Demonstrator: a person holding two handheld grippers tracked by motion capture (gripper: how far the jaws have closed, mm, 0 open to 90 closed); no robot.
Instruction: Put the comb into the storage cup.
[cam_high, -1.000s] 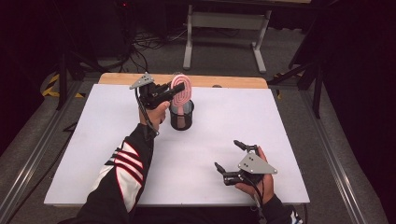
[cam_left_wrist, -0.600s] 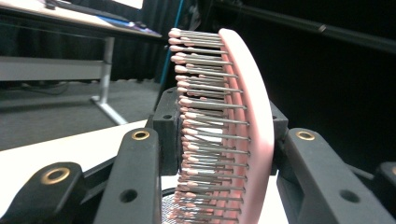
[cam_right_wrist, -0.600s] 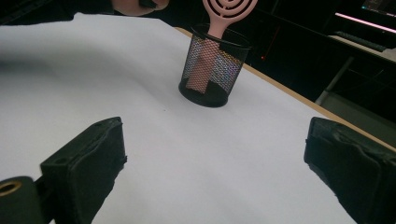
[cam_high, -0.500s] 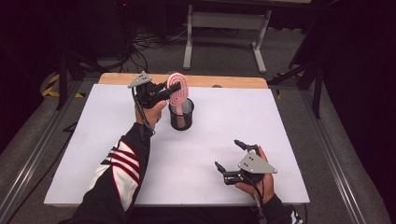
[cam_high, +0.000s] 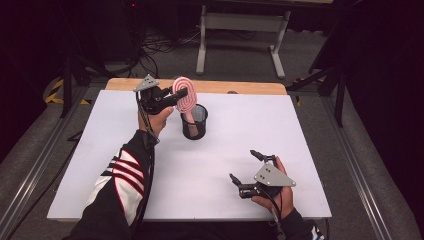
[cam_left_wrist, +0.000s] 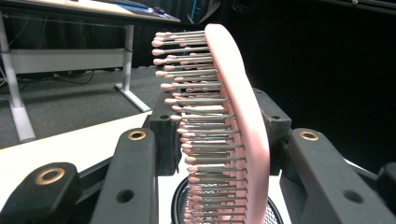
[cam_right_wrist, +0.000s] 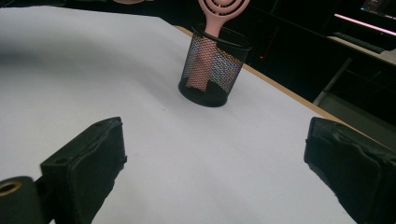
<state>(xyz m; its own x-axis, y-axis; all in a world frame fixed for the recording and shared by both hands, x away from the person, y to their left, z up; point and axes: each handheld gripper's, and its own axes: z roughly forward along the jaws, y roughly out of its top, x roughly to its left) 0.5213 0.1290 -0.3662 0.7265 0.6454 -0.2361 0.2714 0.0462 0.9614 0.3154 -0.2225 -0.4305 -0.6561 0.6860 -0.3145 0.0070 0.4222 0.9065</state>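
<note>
**Pink hairbrush held at a mesh cup, white table**

Item one: a pink hairbrush (cam_high: 185, 96), seen upright with its handle down inside a black mesh cup (cam_high: 194, 122) and its oval head raised above the rim. In the left gripper view the brush (cam_left_wrist: 233, 121) is shown edge-on, its rows of pink-tipped bristles pointed to the left of that view, and the round rim of the cup (cam_left_wrist: 180, 205) is seen below it.

Item two: the left gripper (cam_high: 176, 96), held level at the far left part of the table. Its jaws are closed against the head of the brush, one on the bristle side and one on the smooth back, though they have just been easing slightly apart; the brush is kept between them.

Item three: the right gripper (cam_high: 247, 166), rested near the front right edge of the white table (cam_high: 300, 130), well apart from the cup. Its jaws are spread wide with nothing between them (bare white surface is seen between the two black pads in the right gripper view). From that view the cup (cam_right_wrist: 215, 70) is found farther off, with the handle of the brush (cam_right_wrist: 205, 60) visible through the mesh and leaned toward the left wall of the cup.

Item four: a sleeve (cam_high: 122, 175) with red and white stripes, worn on the left forearm
</note>
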